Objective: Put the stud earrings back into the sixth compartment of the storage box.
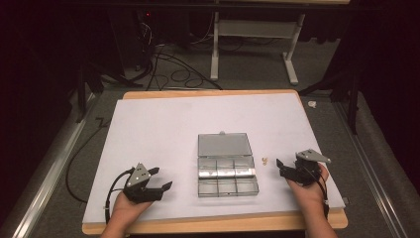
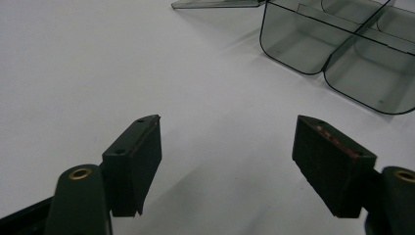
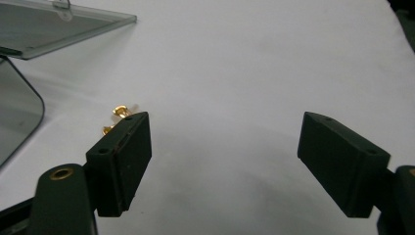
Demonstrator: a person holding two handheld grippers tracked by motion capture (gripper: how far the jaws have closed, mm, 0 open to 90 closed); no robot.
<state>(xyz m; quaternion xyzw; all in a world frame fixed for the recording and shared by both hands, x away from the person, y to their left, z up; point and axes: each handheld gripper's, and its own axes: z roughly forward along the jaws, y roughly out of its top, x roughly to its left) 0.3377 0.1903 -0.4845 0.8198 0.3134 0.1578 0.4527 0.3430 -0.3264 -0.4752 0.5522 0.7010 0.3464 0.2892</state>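
Gold screws [image 3: 119, 119] beside right tongs [image 3: 222, 156], w/ open box [image 1: 227, 164] near.

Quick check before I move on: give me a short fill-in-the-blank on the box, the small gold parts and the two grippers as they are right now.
1. The lid of the clear compartment box lies ____, flat on the white mat.
2. The small gold parts lie on the mat beside the box, on the side of the ____ gripper.
3. The left gripper has its jaws ____, with nothing between them.
4. The box compartments appear ____.

Missing words: open; right; open; empty
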